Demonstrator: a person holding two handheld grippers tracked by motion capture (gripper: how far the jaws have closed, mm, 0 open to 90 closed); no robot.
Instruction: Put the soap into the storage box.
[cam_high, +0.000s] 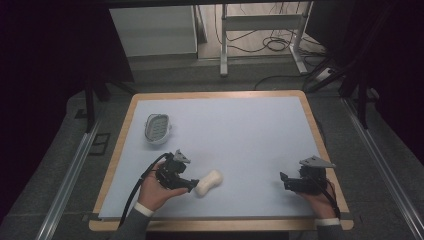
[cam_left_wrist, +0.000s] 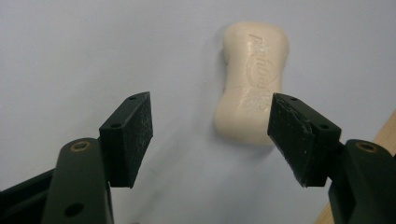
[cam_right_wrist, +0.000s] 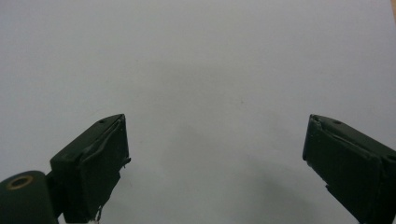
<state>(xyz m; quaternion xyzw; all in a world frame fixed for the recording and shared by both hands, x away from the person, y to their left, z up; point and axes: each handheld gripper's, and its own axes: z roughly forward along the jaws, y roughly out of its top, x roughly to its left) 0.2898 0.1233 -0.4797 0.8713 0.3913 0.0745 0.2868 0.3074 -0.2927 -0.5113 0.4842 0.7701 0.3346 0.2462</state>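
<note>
**Both grippers open, soap lying just ahead of the left one**

In the left gripper view, the left gripper (cam_left_wrist: 210, 135) has its two black jaws spread wide with nothing between them. Just past the pads, in the upper right of centre of that frame, lies a cream bar of soap (cam_left_wrist: 252, 79), waisted in the middle with raised lettering on its top face; its near end sits close to the right-hand jaw, and I cannot tell whether they touch. A strip of wooden edge (cam_left_wrist: 380, 140) shows at the lower right corner.

In the right gripper view, the right gripper (cam_right_wrist: 215, 158) is likewise parted wide, holding nothing, over bare pale blue mat (cam_right_wrist: 196, 60).

From the high view, the left gripper (cam_high: 192, 186) sits low and left of centre, held by the person's left hand (cam_high: 155, 192), its tip right beside the bar of soap (cam_high: 209, 182). The right gripper (cam_high: 284, 181) sits at the lower right, well apart from the soap, pointing toward frame left. A white soap dish (cam_high: 157, 128) with a ribbed grey insert rests in the upper left part of the mat (cam_high: 240, 130), well apart from the soap. The mat lies on a wooden-rimmed table (cam_high: 315, 125).
</note>
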